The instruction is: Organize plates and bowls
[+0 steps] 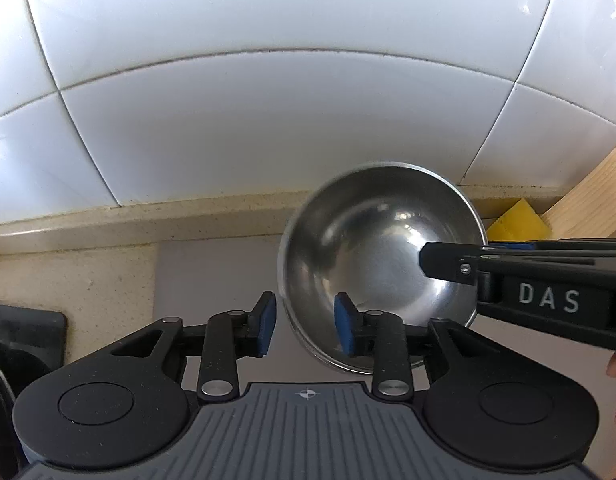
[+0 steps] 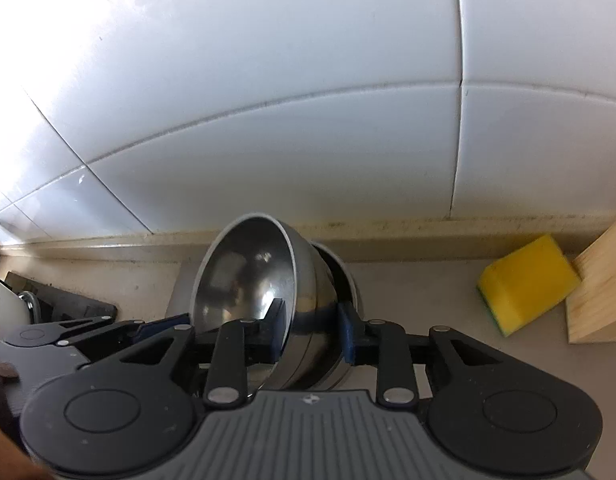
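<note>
Your right tool [image 2: 311, 334]: pads straddling a tilted steel bowl's [image 2: 244, 272] rim. Second bowl [image 2: 341, 276] behind. Yellow sponge [image 2: 527, 284] on table [image 2: 427, 288].

Silver bowl [image 2: 244, 280], yellow sponge [image 2: 527, 280], white tiles [image 2: 268, 80].

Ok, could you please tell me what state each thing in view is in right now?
Bowl: tilted on edge, gripped at its wall.
Second bowl: tilted right behind the bowl, mostly hidden.
Left gripper: open, jaws astride the bowl's rim.
Right gripper: shut on the bowl, one pad inside, one outside.
Sponge: lying on the counter, untouched.
</note>
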`<action>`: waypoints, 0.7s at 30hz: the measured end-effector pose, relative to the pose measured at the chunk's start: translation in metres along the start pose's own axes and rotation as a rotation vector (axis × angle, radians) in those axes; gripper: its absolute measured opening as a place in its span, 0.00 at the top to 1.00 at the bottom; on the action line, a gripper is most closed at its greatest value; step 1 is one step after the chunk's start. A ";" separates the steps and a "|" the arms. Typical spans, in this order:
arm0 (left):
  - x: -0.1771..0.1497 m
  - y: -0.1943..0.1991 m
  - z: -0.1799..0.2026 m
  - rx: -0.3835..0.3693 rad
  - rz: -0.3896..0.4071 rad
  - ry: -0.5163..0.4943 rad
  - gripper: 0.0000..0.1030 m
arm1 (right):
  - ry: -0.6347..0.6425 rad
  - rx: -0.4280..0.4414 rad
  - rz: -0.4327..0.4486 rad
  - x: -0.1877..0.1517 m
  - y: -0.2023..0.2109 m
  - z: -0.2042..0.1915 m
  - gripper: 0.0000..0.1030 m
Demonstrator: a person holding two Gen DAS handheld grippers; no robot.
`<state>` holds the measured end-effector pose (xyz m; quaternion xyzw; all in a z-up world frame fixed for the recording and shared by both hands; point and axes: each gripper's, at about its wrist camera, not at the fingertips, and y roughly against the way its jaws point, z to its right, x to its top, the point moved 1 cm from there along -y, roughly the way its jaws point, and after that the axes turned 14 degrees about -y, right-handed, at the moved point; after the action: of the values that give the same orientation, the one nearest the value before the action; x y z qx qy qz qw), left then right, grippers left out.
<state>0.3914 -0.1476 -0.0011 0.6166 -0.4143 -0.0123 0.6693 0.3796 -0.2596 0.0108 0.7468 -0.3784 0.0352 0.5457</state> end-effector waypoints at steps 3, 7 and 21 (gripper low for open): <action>0.000 0.008 -0.002 0.014 0.019 -0.002 0.58 | 0.011 -0.006 0.024 -0.001 0.006 0.002 0.91; 0.000 0.014 -0.004 0.021 0.020 0.013 0.55 | -0.008 0.000 0.034 -0.002 0.014 0.009 0.91; 0.000 0.014 -0.004 0.028 0.026 0.009 0.40 | -0.056 -0.006 0.019 0.001 0.011 0.026 0.83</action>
<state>0.3869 -0.1410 0.0109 0.6205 -0.4193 0.0049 0.6627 0.3644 -0.2828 0.0097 0.7423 -0.4006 0.0184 0.5368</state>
